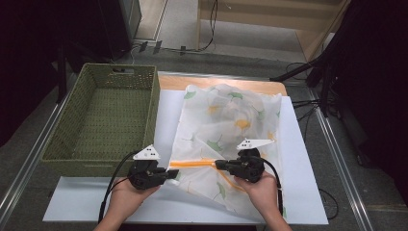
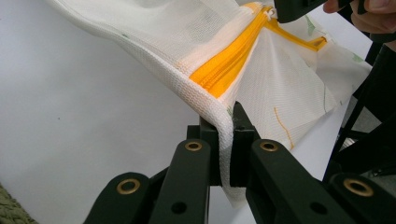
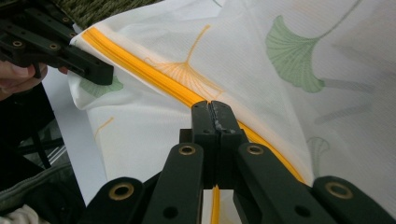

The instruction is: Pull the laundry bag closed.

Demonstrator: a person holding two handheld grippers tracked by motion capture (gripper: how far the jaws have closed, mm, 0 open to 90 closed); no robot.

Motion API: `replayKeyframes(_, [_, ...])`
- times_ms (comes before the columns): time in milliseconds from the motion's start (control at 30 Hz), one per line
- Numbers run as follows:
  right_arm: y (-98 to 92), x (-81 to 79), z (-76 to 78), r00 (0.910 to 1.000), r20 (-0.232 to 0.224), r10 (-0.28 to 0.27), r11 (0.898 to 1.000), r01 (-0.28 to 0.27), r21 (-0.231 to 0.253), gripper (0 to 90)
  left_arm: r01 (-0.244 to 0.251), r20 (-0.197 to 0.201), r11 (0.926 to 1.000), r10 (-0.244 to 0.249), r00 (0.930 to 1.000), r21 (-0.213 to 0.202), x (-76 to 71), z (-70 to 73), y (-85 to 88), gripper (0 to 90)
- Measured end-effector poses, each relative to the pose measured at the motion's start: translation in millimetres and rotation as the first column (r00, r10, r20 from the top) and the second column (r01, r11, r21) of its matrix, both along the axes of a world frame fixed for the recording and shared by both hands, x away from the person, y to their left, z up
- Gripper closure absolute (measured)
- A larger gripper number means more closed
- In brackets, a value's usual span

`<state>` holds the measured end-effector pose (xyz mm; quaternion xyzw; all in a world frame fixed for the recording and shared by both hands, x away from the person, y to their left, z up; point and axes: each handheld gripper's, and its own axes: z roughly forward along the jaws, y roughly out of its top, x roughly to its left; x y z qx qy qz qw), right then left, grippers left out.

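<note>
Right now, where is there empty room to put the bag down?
Inside the green basket, and on the white sheet left of the left gripper. The middle is crowded: the mesh bag and right gripper.

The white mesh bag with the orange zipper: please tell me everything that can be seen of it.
The white mesh laundry bag with green and orange leaf prints lies flat on the white sheet, right of the green woven basket. Its near edge is lifted and wrinkled. An orange zipper runs along that edge. The left tongs are shut on the bag's corner seam; the right tongs are shut at the zipper.
</note>
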<state>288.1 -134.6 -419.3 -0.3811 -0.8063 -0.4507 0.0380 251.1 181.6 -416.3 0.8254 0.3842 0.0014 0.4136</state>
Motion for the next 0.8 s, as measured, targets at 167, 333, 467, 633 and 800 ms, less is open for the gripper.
replayKeyframes(167, [-1.5,-0.9,0.2,1.0,0.001,-0.004,1.0,0.004,-0.014,90.0,-0.005,0.0,1.0,0.005,1.0,-0.001,-2.8,-3.4,-1.9,88.9])
replayKeyframes(333, [-0.9,-0.5,-0.3,1.0,0.001,0.001,1.0,-0.001,-0.015,90.0,-0.01,-0.008,0.9999,0.009,0.9999,-0.013,-2.0,-4.8,-0.7,88.9])
replayKeyframes(467, [-1.6,-1.7,0.4,1.0,0.002,-0.005,1.0,0.005,-0.021,90.0,-0.02,-0.006,0.9996,0.02,0.9998,-0.022,-2.6,-5.0,0.9,89.0])
replayKeyframes(633, [-2.2,-2.4,-1.5,1.0,-0.001,-0.007,0.999,0.007,-0.038,90.0,-0.025,0.003,0.9996,0.025,0.9997,-0.008,-2.3,-4.5,2.8,89.0])
replayKeyframes(800, [-14.3,-4.6,-1.1,0.9996,-0.004,-0.029,0.999,0.029,-0.025,90.0,-0.028,0.008,0.9996,0.028,0.9996,-0.01,-2.4,-4.4,3.7,89.0])
